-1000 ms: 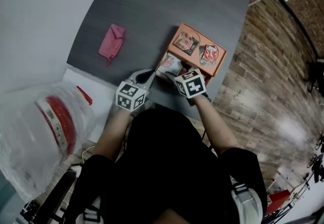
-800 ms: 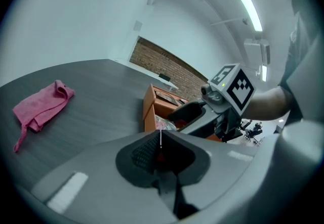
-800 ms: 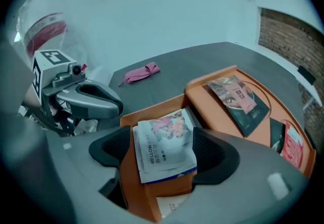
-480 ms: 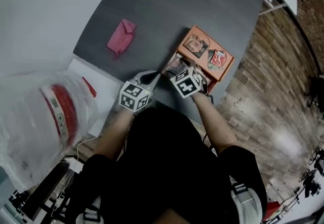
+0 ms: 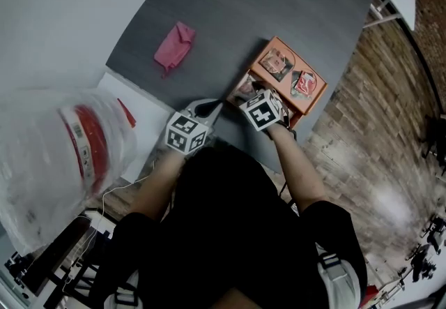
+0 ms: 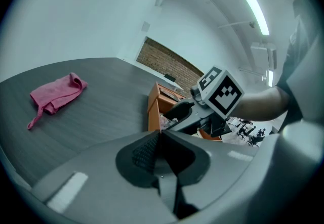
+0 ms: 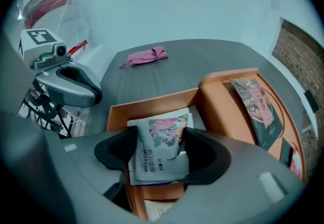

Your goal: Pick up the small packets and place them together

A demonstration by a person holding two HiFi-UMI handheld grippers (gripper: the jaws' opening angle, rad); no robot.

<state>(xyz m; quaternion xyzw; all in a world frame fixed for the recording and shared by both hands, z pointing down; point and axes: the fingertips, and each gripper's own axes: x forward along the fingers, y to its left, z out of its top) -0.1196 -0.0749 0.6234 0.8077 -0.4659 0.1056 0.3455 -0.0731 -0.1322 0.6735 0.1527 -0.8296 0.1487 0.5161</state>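
Note:
An orange box [image 5: 315,102] stands open on the dark table. Its near compartment [image 7: 152,104] holds a pale packet [image 7: 159,152] with a pink flower print, and another packet [image 7: 154,211] shows below it. My right gripper [image 7: 159,147] points down into this compartment, open. Its jaws have just been closing, and the pale packet lies between them. A dark packet [image 7: 258,104] and a red one [image 5: 306,82] lie on the box's far half. My left gripper [image 6: 159,137] hovers just left of the box, shut on nothing.
A pink cloth [image 5: 174,46] lies on the table to the far left. A clear plastic bag with red print [image 5: 63,154] sits at the near left on a white surface [image 5: 143,130]. The table edge and a brick-pattern floor [image 5: 376,161] are to the right.
My right gripper has rolled and sunk a little over the near compartment of the box. My left gripper has stayed where it was.

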